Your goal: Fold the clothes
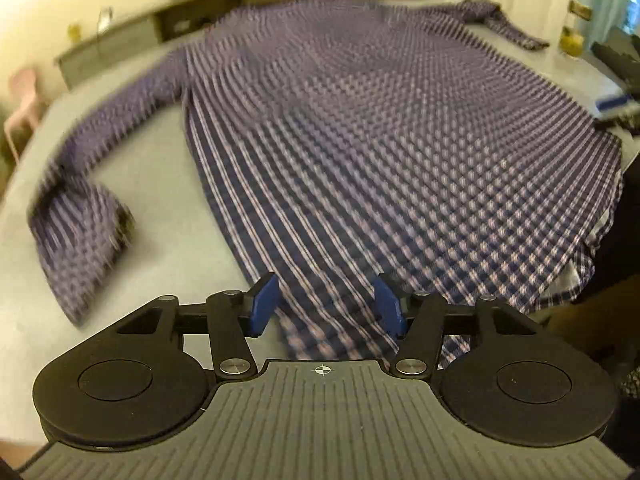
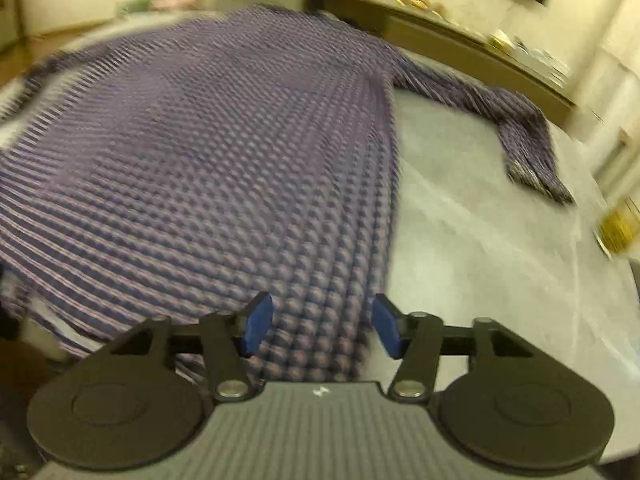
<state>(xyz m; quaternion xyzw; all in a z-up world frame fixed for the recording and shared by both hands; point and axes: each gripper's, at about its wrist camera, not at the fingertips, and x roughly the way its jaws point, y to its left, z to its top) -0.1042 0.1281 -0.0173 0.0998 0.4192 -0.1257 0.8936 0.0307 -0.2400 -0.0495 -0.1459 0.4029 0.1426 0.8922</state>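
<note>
A blue and white checked long-sleeved shirt (image 1: pixel 360 128) lies spread flat on a grey table (image 1: pixel 160 184), hem toward me and collar at the far end. My left gripper (image 1: pixel 326 306) hovers over the hem's left corner, its blue pads apart and not pressing the cloth. One sleeve (image 1: pixel 80 224) bends back on the left. In the right wrist view the same shirt (image 2: pixel 208 152) fills the left side. My right gripper (image 2: pixel 322 330) is open above the hem's right corner, cloth showing between the pads but not pinched. The other sleeve (image 2: pixel 516 128) stretches out to the right.
A low shelf (image 1: pixel 168 28) with small items runs along the wall behind the table. A pink chair (image 1: pixel 24 104) stands at the left. Dark objects (image 1: pixel 616 68) sit at the table's right edge. A yellow object (image 2: pixel 620 228) lies near the right side. Bare grey tabletop (image 2: pixel 480 240) lies beside the shirt.
</note>
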